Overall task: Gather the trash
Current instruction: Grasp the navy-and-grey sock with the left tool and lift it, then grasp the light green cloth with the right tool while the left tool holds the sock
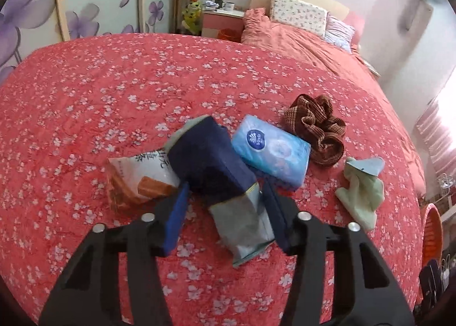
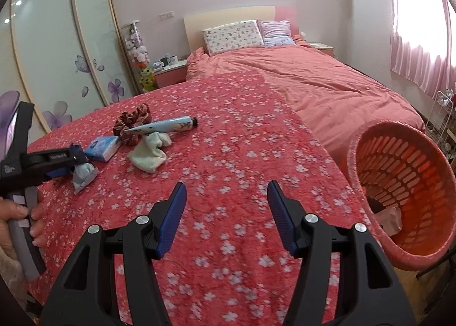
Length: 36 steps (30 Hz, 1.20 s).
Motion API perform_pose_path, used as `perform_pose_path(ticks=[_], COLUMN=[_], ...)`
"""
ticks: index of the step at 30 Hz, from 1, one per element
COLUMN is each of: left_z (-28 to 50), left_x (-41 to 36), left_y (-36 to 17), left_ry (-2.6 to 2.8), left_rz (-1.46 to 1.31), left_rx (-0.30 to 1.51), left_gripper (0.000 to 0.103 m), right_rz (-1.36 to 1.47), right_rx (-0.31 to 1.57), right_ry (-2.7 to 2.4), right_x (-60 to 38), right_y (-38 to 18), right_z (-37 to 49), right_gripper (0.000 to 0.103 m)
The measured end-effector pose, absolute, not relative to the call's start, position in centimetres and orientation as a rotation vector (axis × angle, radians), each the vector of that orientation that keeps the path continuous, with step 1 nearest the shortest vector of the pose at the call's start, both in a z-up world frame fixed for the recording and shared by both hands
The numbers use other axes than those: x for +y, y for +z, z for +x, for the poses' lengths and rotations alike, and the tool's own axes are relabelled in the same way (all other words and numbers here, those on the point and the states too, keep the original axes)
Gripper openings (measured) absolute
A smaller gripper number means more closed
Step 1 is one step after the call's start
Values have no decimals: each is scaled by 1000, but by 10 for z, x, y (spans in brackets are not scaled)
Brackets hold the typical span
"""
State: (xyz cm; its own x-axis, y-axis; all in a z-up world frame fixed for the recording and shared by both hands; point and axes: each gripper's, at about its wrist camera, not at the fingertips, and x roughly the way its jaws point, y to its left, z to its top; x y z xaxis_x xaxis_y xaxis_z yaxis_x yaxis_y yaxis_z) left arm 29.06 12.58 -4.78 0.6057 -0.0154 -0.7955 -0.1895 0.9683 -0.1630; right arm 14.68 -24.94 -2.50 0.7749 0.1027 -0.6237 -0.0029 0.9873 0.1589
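My left gripper (image 1: 226,186) is open, its jaws on either side of a dark blue and grey wrapper (image 1: 216,166) lying on the red flowered bedspread (image 1: 114,83). The same wrapper (image 2: 82,176) shows under that gripper in the right wrist view. Beside it lie an orange and white snack bag (image 1: 136,180) and a blue tissue pack (image 1: 270,152). My right gripper (image 2: 226,197) is open and empty above bare bedspread. An orange slatted basket (image 2: 404,180) stands at the bed's right edge with a pale scrap (image 2: 392,219) inside.
A brown scrunchie (image 1: 319,132), a pale green cloth (image 1: 362,192) and a printed tube (image 2: 162,126) lie near the trash. Pillows (image 2: 233,35) and a pink duvet (image 2: 327,83) are at the far end. Wardrobe doors (image 2: 57,55) stand to the left.
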Motion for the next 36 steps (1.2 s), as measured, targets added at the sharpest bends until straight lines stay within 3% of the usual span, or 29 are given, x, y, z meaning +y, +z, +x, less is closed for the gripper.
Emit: perform_pose_path(ticks=[7,13,14,28,33,36], left_z=[289,287,286,269,264,260], left_x=[128,130,131,151,159,157], left_y=[-52,-53,-52,-43,-38,-34], left_ry=[78,48,38,-50,-54,-55], left_rz=[-222,-185,-184,-217,-234,-229], left_rx=[909,889,883,844,828,816], left_gripper=[44,29,20,16,16,16], right_rz=[175,166,166,187,183,177], right_rx=[711,734,738,799,823,841], right_ry=[98,126,132,215,213,203], right_x=[-232,-216,-213,-178,-172,-171], right_y=[-29,-33,-34,-39,-42,-45], right_z=[168,185,189,235,245,249], right_gripper=[59,59,59,59,48,29])
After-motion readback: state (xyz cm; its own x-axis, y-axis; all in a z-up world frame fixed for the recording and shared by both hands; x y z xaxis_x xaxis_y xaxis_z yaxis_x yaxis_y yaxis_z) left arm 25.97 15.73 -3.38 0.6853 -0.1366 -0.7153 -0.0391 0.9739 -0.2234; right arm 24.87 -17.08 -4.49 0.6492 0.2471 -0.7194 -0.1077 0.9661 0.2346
